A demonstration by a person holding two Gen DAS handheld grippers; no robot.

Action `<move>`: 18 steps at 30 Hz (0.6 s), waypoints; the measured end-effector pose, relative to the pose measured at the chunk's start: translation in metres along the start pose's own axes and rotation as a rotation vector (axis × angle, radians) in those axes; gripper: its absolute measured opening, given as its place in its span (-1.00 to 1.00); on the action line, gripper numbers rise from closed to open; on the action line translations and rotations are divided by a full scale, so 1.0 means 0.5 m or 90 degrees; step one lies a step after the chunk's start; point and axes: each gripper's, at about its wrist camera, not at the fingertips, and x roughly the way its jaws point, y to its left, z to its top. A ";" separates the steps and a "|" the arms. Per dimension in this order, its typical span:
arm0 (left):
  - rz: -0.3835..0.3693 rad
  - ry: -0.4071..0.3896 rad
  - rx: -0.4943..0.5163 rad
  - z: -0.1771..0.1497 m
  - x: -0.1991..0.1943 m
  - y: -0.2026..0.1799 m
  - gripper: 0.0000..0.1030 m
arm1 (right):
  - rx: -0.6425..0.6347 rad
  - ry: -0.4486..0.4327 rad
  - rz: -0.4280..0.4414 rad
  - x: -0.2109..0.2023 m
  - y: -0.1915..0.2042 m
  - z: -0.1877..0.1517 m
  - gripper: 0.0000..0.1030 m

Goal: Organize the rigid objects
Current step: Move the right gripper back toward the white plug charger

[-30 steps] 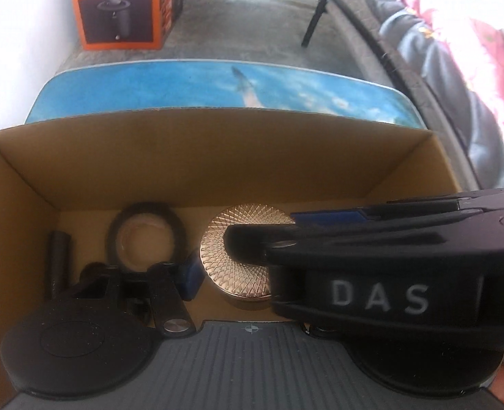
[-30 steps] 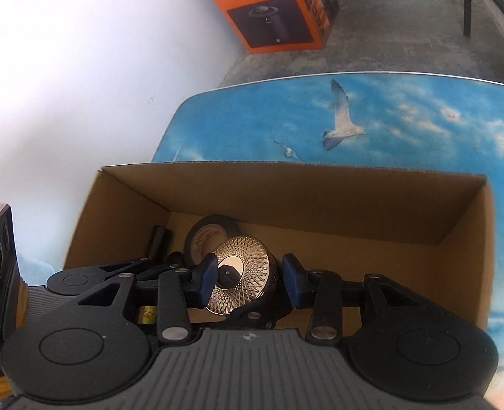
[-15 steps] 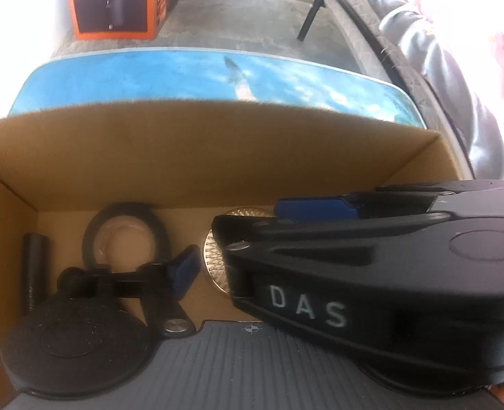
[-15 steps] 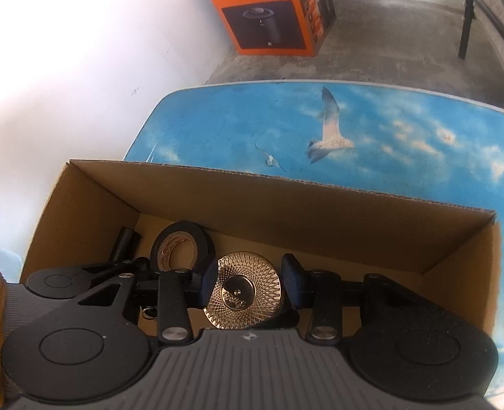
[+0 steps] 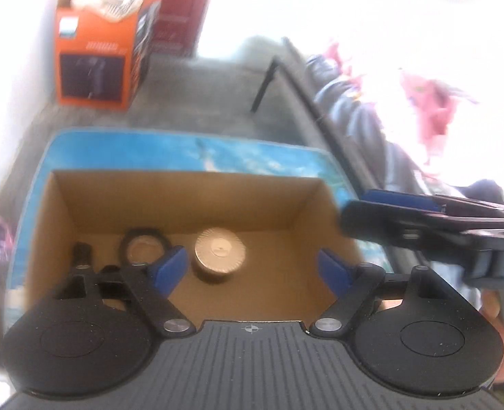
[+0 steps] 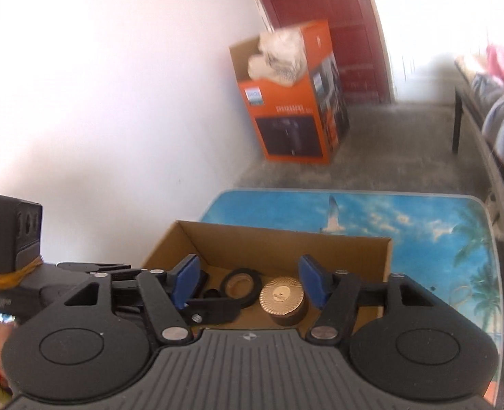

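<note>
Both tools, left (image 5: 250, 268) and right (image 6: 248, 285), jaws opening w/ nothing pinched, gold jar (image 5: 217, 254) seated in box (image 5: 183, 184); box wall could be clipped if swung low.

Bright daylight, blown-out whites upper right, motion blur, fisheye-bent edges.

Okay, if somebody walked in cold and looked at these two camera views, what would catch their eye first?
Probably the shiny gold round tin with its ribbed lid, sitting on the floor of the open cardboard box beside a black tape roll. Next, the bright blue sky-and-seagull tabletop under the box, and the orange appliance carton on the floor against the white wall. Both the left gripper and the right gripper frame the box, jaws opening with nothing held.
</note>
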 end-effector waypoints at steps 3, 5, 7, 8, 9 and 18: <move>-0.027 -0.027 0.045 -0.037 -0.066 -0.020 0.98 | -0.027 -0.046 0.006 -0.091 0.029 -0.034 0.97; -0.051 -0.033 0.064 -0.072 -0.102 -0.025 0.99 | -0.052 -0.069 -0.007 -0.139 0.052 -0.064 1.00; -0.081 -0.039 0.067 -0.115 -0.128 -0.023 0.99 | -0.084 -0.061 -0.026 -0.161 0.075 -0.095 1.00; -0.091 -0.037 0.063 -0.134 -0.131 -0.023 0.99 | -0.093 -0.052 -0.039 -0.165 0.084 -0.109 1.00; -0.097 -0.035 0.057 -0.155 -0.137 -0.020 0.99 | -0.101 -0.036 -0.055 -0.165 0.094 -0.124 1.00; -0.046 -0.037 0.076 -0.305 -0.143 0.020 1.00 | -0.155 0.047 -0.138 -0.119 0.167 -0.221 1.00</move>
